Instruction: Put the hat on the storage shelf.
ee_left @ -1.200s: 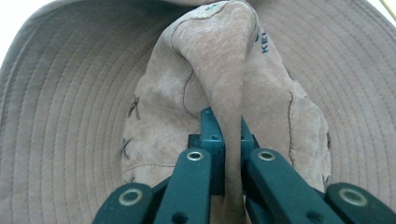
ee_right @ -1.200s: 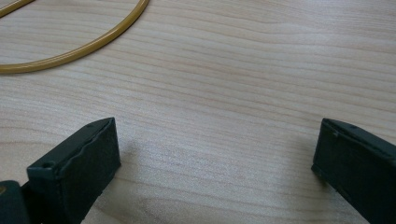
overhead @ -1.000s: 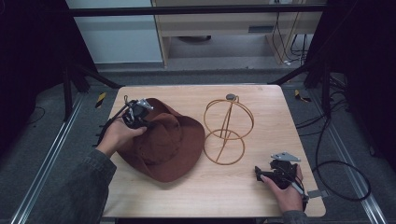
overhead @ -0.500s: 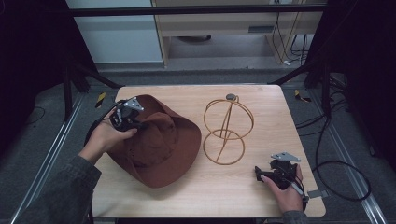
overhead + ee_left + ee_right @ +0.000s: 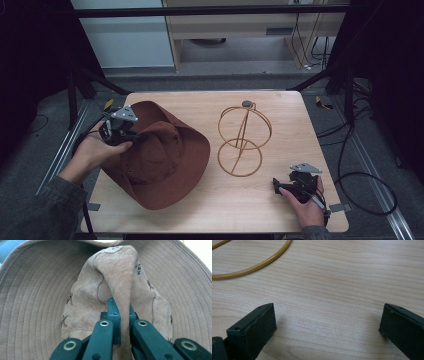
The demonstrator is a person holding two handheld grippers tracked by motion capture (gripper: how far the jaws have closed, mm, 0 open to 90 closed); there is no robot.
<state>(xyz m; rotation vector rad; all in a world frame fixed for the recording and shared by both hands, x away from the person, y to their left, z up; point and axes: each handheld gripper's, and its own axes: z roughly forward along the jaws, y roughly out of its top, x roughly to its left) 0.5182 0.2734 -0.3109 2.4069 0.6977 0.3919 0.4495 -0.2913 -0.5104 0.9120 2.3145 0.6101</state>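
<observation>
- Brown hat on left half of tabletop, near edge of brim down on the wood, far side tipped up toward the left hand.
- Left gripper at the hat's upper left; jaws closed narrow on a fold of the crown, pinch visible in left gripper view with suede ridge squeezed between the two pads.
- Stitched brim spread all round the pinched crown; hat hanging from that one fold.
- Gold wire stand upright at centre-right of tabletop, well apart from the hat; round base ring flat on the wood, small dark knob at top.
- Right gripper low at near right corner, just beside the stand's base but apart from it; jaws spread wide, empty, bare wood between them, arc of base ring at upper left of right gripper view.
- Likely step, judged only from layout: lifting hat by crown to carry it over the stand.
- To do well: keep the pinch firm and deep on the fold, since soft suede could slip from a shallow bite.
- Raise until the drooping brim clears the knob before crossing; lower crown opening centred over the top.
- Light wire stand may tip if brim drags it; right gripper well placed to steady the base ring.
</observation>
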